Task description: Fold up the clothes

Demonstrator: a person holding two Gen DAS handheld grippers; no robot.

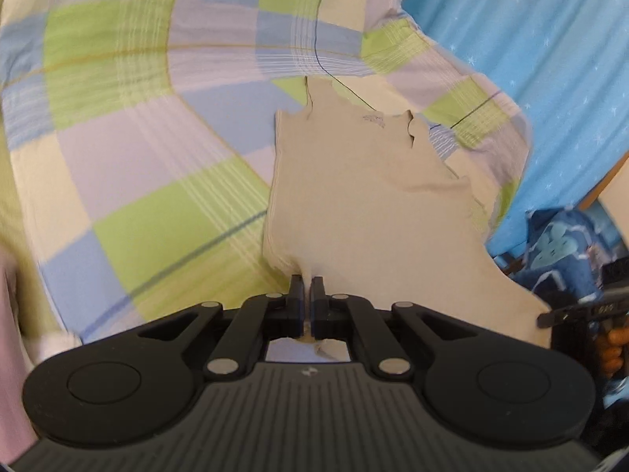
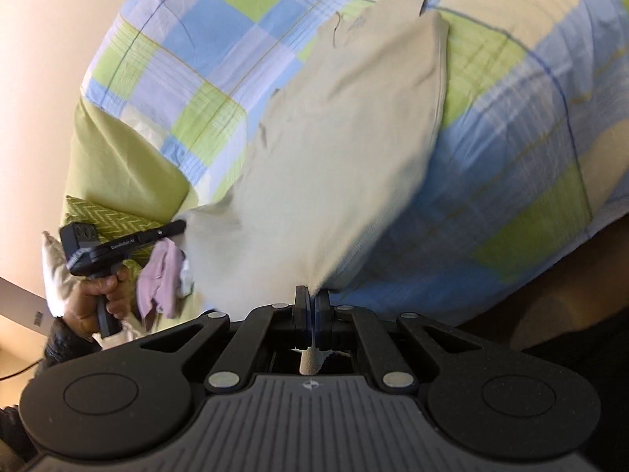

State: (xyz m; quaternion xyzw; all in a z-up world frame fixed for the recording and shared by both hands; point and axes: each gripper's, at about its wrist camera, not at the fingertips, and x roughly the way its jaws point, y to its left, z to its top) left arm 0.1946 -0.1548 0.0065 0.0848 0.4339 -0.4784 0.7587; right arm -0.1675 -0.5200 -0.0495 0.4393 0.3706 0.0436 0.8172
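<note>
A beige garment (image 1: 365, 192) hangs stretched above a checked bedspread (image 1: 137, 126). My left gripper (image 1: 307, 284) is shut on its near hem, with cloth poking through behind the fingers. In the right wrist view the same beige garment (image 2: 334, 149) spreads away from my right gripper (image 2: 313, 294), which is shut on another hem corner. The left gripper (image 2: 179, 228) shows there too, held by a hand (image 2: 102, 295), clamping the garment's left corner. The right gripper's finger (image 1: 566, 314) appears at the garment's right corner in the left wrist view.
A blue star-patterned curtain (image 1: 530, 59) hangs right of the bed. A lilac garment (image 2: 163, 275) lies bunched by a green zigzag pillow (image 2: 106, 216) and a plain green pillow (image 2: 122, 157). A cream wall (image 2: 43, 78) borders the bed. Blue printed fabric (image 1: 558, 244) sits beyond the bed edge.
</note>
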